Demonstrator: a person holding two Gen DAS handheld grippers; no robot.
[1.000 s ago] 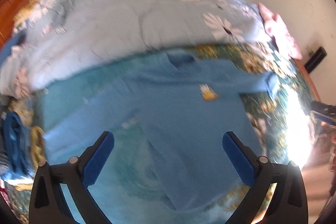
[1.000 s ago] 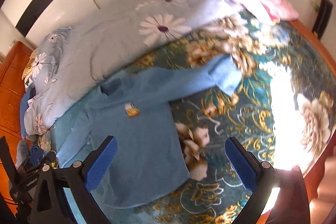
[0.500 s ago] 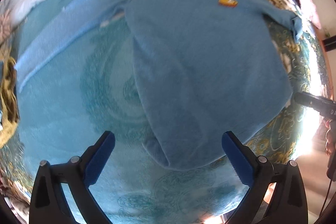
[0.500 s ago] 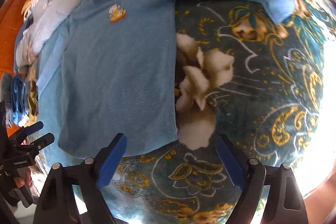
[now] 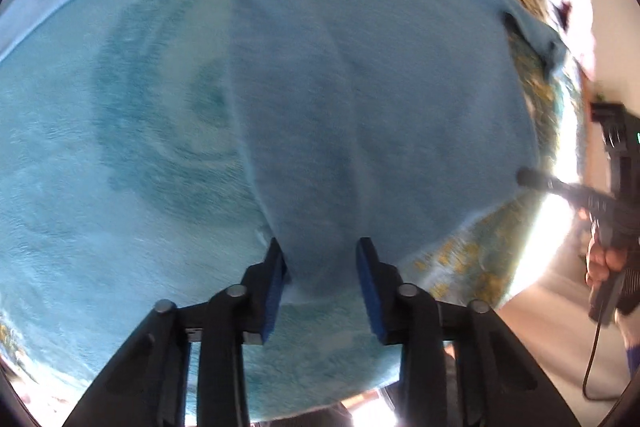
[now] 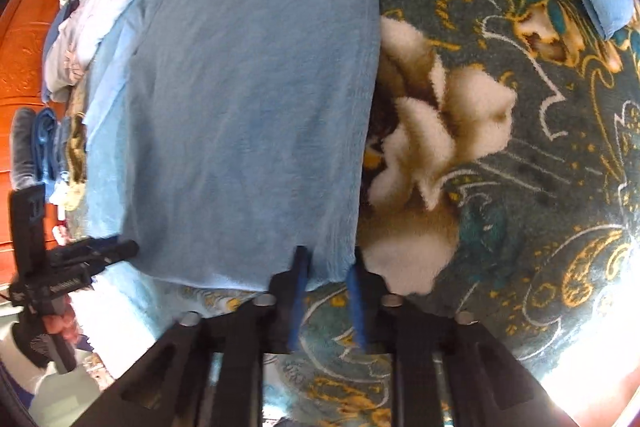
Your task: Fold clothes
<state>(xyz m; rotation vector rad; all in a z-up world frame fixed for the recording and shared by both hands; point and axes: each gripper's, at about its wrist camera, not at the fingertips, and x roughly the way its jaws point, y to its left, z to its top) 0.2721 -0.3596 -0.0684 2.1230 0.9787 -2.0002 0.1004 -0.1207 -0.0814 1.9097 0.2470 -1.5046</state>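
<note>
sweater (image 6: 248, 107) flat on bedspread (image 6: 540, 167), both jaws partly closed around its hem corners

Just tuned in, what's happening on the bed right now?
A person is starting to fold a blue sweater spread flat on the floral blanket. The left hand-held gripper and right hand-held gripper each sit at a bottom hem corner, jaws narrowed around the fabric. Nothing is lifted or folded yet.

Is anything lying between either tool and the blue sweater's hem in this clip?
Nothing visible. The left tool and right tool each straddle a bottom corner of the blue sweater, its hem between their blue pads. Only the floral blanket lies beneath.
</note>
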